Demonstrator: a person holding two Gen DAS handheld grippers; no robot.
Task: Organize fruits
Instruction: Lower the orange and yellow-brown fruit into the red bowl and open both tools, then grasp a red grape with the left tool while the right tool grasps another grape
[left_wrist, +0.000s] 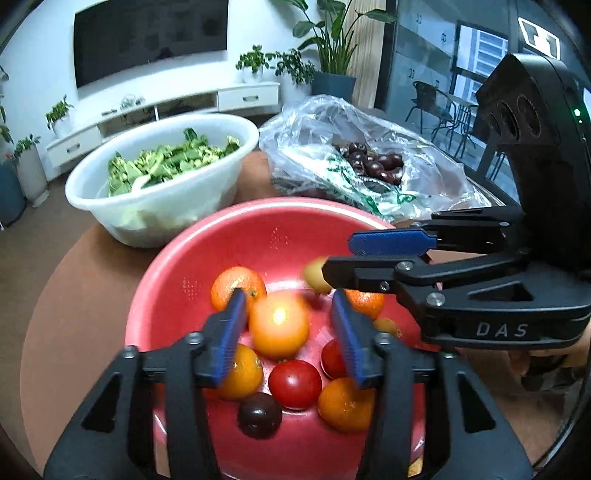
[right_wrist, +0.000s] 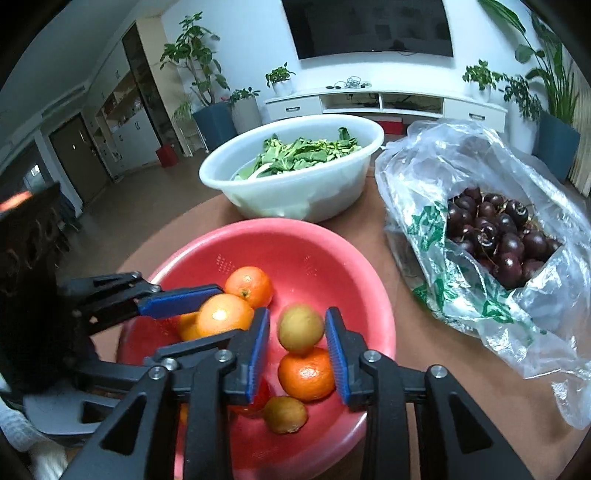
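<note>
Left gripper (left_wrist: 286, 328): jaws apart over the red plastic colander bowl (left_wrist: 229, 229), blurred orange mandarin (left_wrist: 279, 324) between them, contact unclear.
Right gripper (right_wrist: 297, 341): jaws apart, yellow-green round fruit (right_wrist: 300, 328) between them, pads not pressing.
Bowl contents: more mandarins, red tomatoes (left_wrist: 294, 384), one dark plum (left_wrist: 259, 415).
Worktop (left_wrist: 92, 280): white plastic basin of greens (left_wrist: 166, 192) behind; clear plastic bag of dark cherries (right_wrist: 495, 236) beside.

My left cam rides behind my left gripper (left_wrist: 288, 332), tilted down, close over the red bowl (left_wrist: 229, 229); my right gripper (left_wrist: 340, 258) crosses its right side. My right cam does likewise from the other side, close. Both face the TV wall; shared: bowl, white basin (right_wrist: 295, 199), cherry bag (right_wrist: 461, 177), table (right_wrist: 373, 206).
</note>
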